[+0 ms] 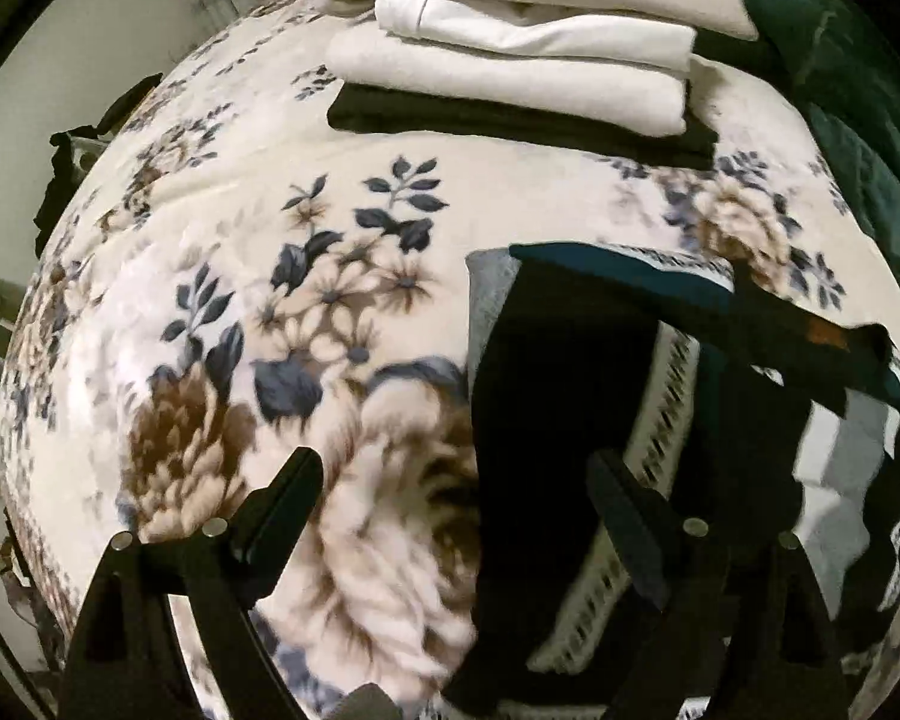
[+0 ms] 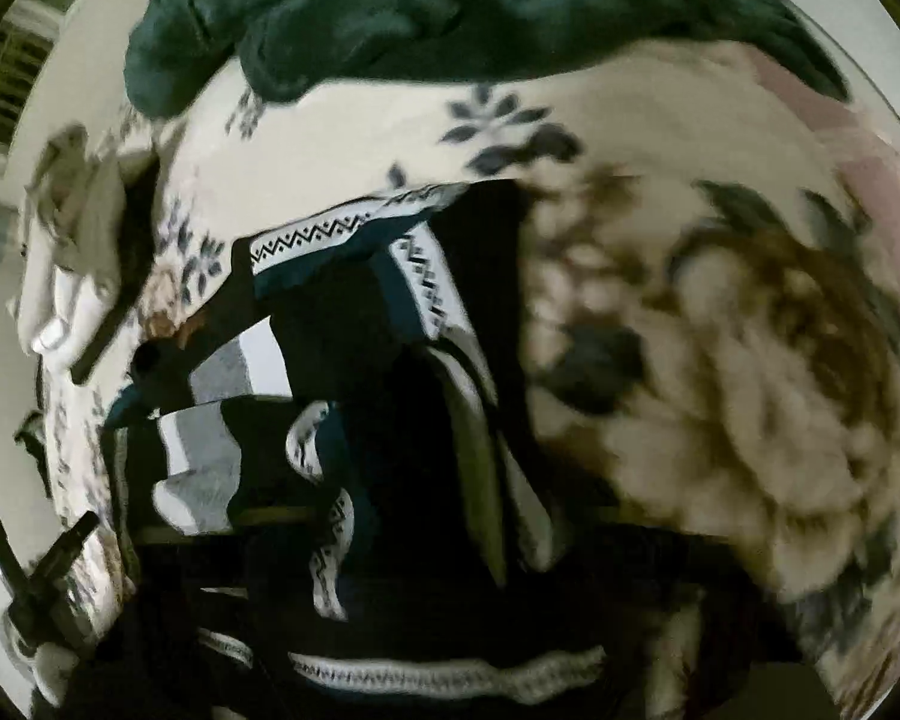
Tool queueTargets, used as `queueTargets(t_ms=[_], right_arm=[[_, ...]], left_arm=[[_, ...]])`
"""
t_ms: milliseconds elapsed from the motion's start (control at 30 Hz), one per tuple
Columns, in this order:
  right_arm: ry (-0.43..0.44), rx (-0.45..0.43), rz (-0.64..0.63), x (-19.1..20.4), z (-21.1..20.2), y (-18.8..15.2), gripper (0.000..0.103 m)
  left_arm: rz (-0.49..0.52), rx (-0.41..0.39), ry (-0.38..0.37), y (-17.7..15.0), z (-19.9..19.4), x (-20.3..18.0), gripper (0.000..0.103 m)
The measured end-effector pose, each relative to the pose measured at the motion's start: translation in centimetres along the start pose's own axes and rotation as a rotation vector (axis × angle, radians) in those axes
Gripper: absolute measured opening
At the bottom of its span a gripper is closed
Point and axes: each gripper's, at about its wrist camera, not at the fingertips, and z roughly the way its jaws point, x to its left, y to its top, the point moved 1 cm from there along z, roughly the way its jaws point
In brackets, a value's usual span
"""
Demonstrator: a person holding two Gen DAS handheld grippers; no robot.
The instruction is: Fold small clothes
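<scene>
Left wrist view: looking down past the left gripper [image 1: 450,480], fingers spread wide and holding nothing, onto a dark knitted garment [image 1: 576,372] lying under and just ahead of the right-hand finger, with bare floral blanket [image 1: 270,300] under the other finger. Right wrist view: same garment bunched directly below and ahead of the right gripper, closed tight; contents of the pinch impossible to tell, pads lost in dark cloth at the bottom edge, though probably clamped on a fold. Risks from here, as a judgement: closing the left gripper in place and catching plush blanket pile along with the knit, or only one layer of a doubled edge, so dragging the fold crooked; pulling against a one-sided pinch and stretching or rolling the loose knit; sweeping far ahead of the fingertips and nudging the stack of folded clothes [image 1: 510,72], neat but soft and likely easy to topple; mistaking black knit for shadow in dim light. Materials: limp, soft knit, mostly black and deep teal, banded with white zigzag trim and grey and white blocks, crumpled into ridges rather than flat; thick fleecy blanket, cream with brown blooms and slate leaves; flat rectangular folds of beige, white and black in the stack; heaped dark green cloth [image 2: 390,18] well beyond the right gripper, rumpled and heavy-looking.
</scene>
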Motion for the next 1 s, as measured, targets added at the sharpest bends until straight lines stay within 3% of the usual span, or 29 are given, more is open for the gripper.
queueTargets(t_ms=[100, 200, 300, 367, 400, 500, 567, 633, 700, 767, 833, 900, 1000], right_arm=[[-0.023, -0.132, -0.024, 0.8, -2.8, 0.4, 0.007], [-0.082, -0.199, 0.003, 0.1, -4.5, 0.9, 0.007], [-0.085, -0.116, 0.057, -1.5, -2.4, 2.1, 0.009], [-0.087, -0.022, 0.063, -2.3, -1.2, 2.6, 0.018], [-0.102, -0.021, 0.069, -2.4, -1.5, 2.8, 0.029], [-0.114, -0.172, 0.112, -1.9, -5.0, 2.2, 0.036], [-0.056, -0.231, 0.078, 0.1, -6.3, 1.4, 0.038], [0.041, -0.173, -0.029, 3.5, -4.7, 0.8, 0.048], [0.087, -0.049, -0.09, 5.7, -0.9, 0.6, 0.048], [0.022, 0.029, -0.099, 6.2, 2.7, 0.9, 0.048], [-0.105, 0.007, -0.067, 4.5, 4.1, 1.7, 0.044], [-0.126, -0.007, -0.006, 2.3, 4.4, 2.4, 0.037], [-0.134, 0.015, -0.053, 2.4, 4.8, 2.4, 0.037]], left_arm=[[0.013, -0.012, -0.026, 1.2, 1.1, -1.1, 0.09], [0.014, 0.005, -0.032, 2.5, 2.8, -1.9, 0.09], [0.015, 0.043, -0.013, 3.5, 4.6, -2.1, 0.09], [0.013, 0.052, -0.002, 3.9, 4.6, -1.9, 0.09], [0.016, 0.048, -0.003, 4.0, 4.2, -1.8, 0.09], [0.04, -0.004, -0.029, 3.7, 1.2, -2.0, 0.09], [0.076, -0.021, -0.061, 3.2, 0.1, -3.1, 0.09], [0.125, 0.008, -0.091, 2.5, 0.5, -4.6, 0.09], [0.147, 0.055, -0.065, 2.2, 2.9, -5.4, 0.09], [0.133, 0.109, -0.058, 2.5, 5.3, -4.8, 0.092], [0.084, 0.148, -0.098, 2.8, 7.1, -3.4, 0.103], [0.066, 0.144, -0.136, 3.0, 7.4, -2.5, 0.103], [0.128, 0.106, -0.119, 2.8, 6.9, -2.7, 0.103]])
